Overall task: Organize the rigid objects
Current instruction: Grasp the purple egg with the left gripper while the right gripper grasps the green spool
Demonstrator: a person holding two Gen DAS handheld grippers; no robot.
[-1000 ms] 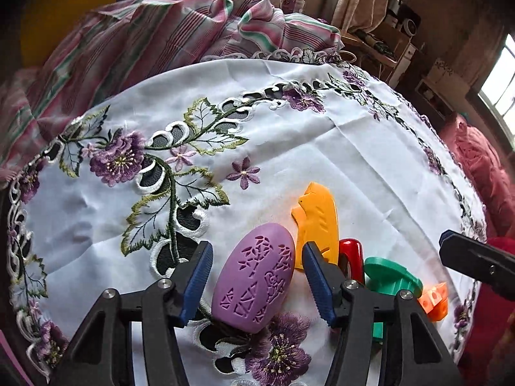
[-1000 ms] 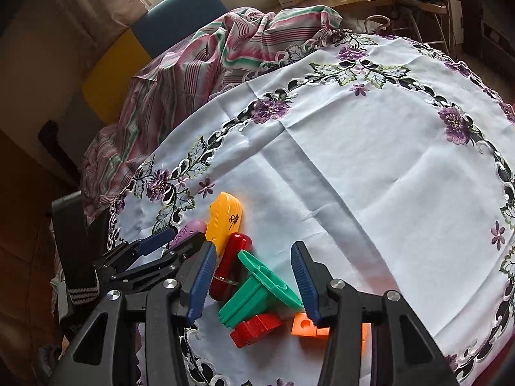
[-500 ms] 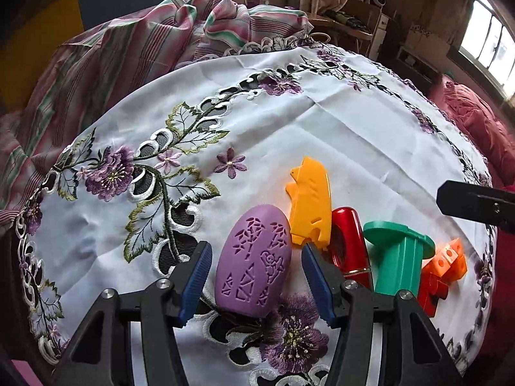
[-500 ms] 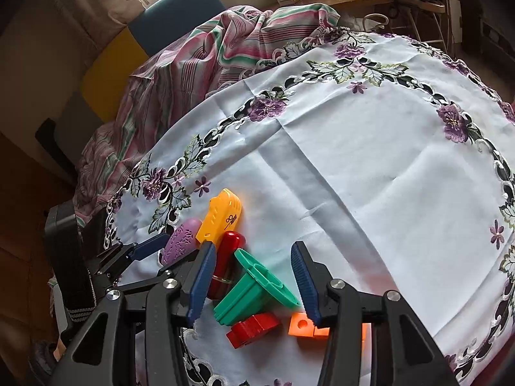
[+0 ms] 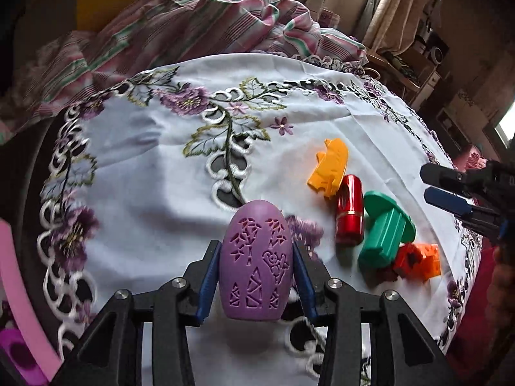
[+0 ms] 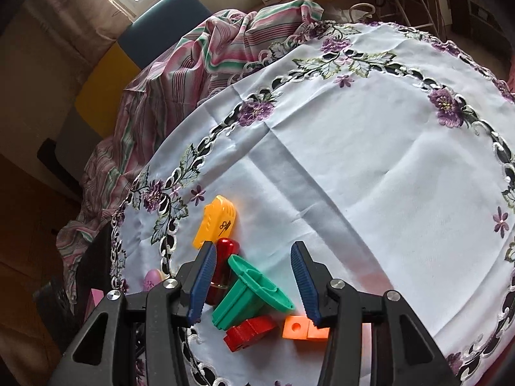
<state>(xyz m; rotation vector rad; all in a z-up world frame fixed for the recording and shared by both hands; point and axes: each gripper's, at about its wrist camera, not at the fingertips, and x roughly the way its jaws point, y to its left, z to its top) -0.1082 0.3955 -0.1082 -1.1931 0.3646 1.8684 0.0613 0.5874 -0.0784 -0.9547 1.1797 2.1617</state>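
Note:
A purple egg-shaped shell with cut-out patterns (image 5: 254,273) sits between the blue pads of my left gripper (image 5: 255,251). The jaws are closing and both pads press its sides. In the right wrist view only the egg's tip (image 6: 152,279) shows at the lower left. My right gripper (image 6: 252,247) is open above a green spool (image 6: 251,292), not touching it. Beside the spool lie a yellow piece (image 6: 215,222), a red cylinder (image 6: 225,251), a red block (image 6: 249,333) and an orange block (image 6: 302,326).
A white embroidered tablecloth (image 6: 370,160) covers the round table. A striped pink cloth (image 5: 193,25) is heaped at the far edge, in front of a blue and yellow chair (image 6: 161,22). A pink object (image 5: 19,289) stands off the table's left edge.
My left gripper has closed on the purple egg and carried it left, away from the yellow piece and red cylinder. The right gripper has stayed over the green spool.

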